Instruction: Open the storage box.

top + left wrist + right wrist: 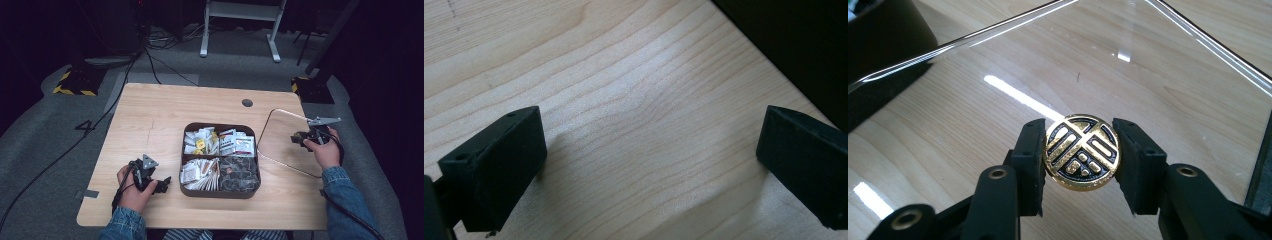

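A dark four-compartment box (pixel 183 165) sits mid-table and holds several packets and sachets. Its clear lid (pixel 282 145) lies to the right of the box, tilted or just above the wood. In the right gripper view the lid (pixel 1148 65) shows a round gold-and-black knob (pixel 1082 152), and my right gripper (pixel 1080 137) is shut on that knob, a pad on each side. From above, the right gripper (pixel 300 137) is held in a hand at the lid's right end. My left gripper (pixel 162 184) rests low at the box's left, open (pixel 649 135) over bare wood.
The box's dark wall (pixel 883 30) stands just beyond the lid. A round cable hole (pixel 247 103) sits near the table's far edge. Cables and a stand's legs (pixel 272 47) lie on the floor behind. Bare wood stretches across the table's far left.
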### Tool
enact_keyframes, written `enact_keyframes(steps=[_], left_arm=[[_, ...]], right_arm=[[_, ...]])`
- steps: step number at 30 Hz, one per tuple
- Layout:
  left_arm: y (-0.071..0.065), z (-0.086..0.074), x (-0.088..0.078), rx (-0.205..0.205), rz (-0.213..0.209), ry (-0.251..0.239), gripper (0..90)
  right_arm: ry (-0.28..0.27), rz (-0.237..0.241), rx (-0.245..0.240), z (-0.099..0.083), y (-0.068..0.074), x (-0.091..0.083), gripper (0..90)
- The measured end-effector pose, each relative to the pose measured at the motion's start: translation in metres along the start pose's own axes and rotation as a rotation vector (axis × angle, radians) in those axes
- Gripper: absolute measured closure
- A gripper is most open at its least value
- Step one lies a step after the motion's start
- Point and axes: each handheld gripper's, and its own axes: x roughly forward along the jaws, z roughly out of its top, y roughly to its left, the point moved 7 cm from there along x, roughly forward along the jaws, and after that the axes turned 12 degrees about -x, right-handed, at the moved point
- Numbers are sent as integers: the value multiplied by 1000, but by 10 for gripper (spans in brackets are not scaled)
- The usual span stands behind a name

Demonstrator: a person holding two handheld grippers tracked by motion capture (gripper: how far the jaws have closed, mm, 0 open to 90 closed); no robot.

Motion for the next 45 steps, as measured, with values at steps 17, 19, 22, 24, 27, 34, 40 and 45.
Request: enact_keyframes(steps=[17, 19, 22, 24, 27, 34, 40, 45], left_arm=[[0, 0, 0, 1, 0, 0, 1], [0, 0, 0, 0, 0, 0, 1], [0, 0, 0, 0, 0, 0, 1], [0, 0, 0, 0, 0, 0, 1], [0, 0, 0, 1, 0, 0, 1], [0, 0, 0, 1, 0, 0, 1], [0, 0, 0, 0, 0, 0, 1], [0, 0, 0, 0, 0, 0, 1]], right_arm=[[29, 0, 43, -24, -1, 20, 588], [31, 1, 45, -25, -1, 21, 588], [37, -1, 46, -27, -1, 23, 587], [36, 1, 53, -28, -1, 23, 587], [38, 2, 52, -28, -1, 23, 586], [-10, 11, 77, -19, 0, 18, 486], [-52, -3, 84, -8, -2, 7, 466], [-83, -2, 87, 2, 1, -1, 463]])
